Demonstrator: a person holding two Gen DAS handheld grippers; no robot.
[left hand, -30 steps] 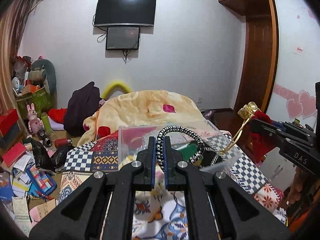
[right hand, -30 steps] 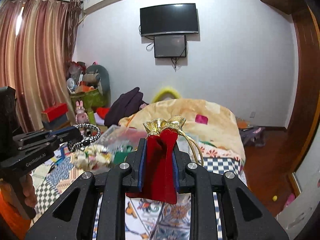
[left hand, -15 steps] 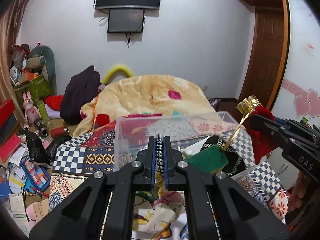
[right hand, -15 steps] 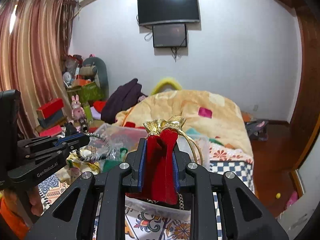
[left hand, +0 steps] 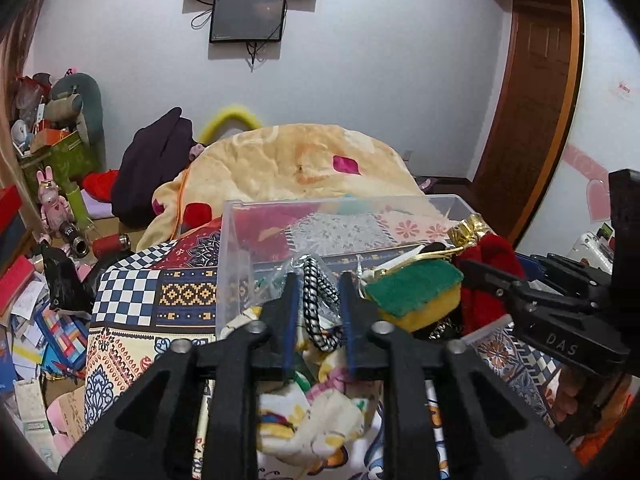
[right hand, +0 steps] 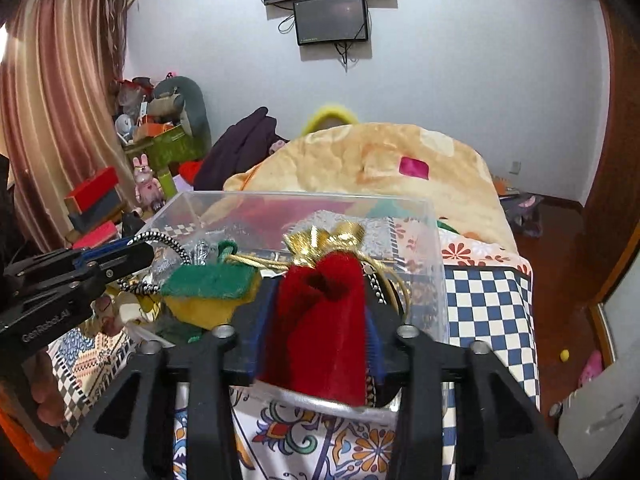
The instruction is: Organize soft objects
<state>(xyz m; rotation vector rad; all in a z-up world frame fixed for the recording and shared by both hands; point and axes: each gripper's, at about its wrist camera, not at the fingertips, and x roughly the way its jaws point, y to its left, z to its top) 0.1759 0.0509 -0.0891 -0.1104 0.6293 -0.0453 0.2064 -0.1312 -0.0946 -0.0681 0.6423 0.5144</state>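
A clear plastic bin (left hand: 236, 240) (right hand: 434, 248) stands on the patterned bedspread and holds soft items, among them a green-and-yellow sponge (left hand: 416, 288) (right hand: 208, 284). My left gripper (left hand: 318, 300) has its jaws parted over the bin, with a black-and-white braided cord loop (left hand: 314, 304) (right hand: 168, 240) lying loose between the fingers. My right gripper (right hand: 320, 312) has opened wider; a red velvet pouch with a gold top (right hand: 320, 320) (left hand: 488, 264) rests between its fingers over the bin's near right part.
A cream blanket heap (left hand: 304, 164) lies behind the bin. A dark garment (left hand: 156, 164) sits at the back left. Toys, boxes and papers (left hand: 36, 300) litter the floor on the left. A wooden door (left hand: 532, 120) is on the right.
Both grippers moved down and forward over the bin. The left jaws opened and released the braided cord. The right jaws widened around the red pouch.
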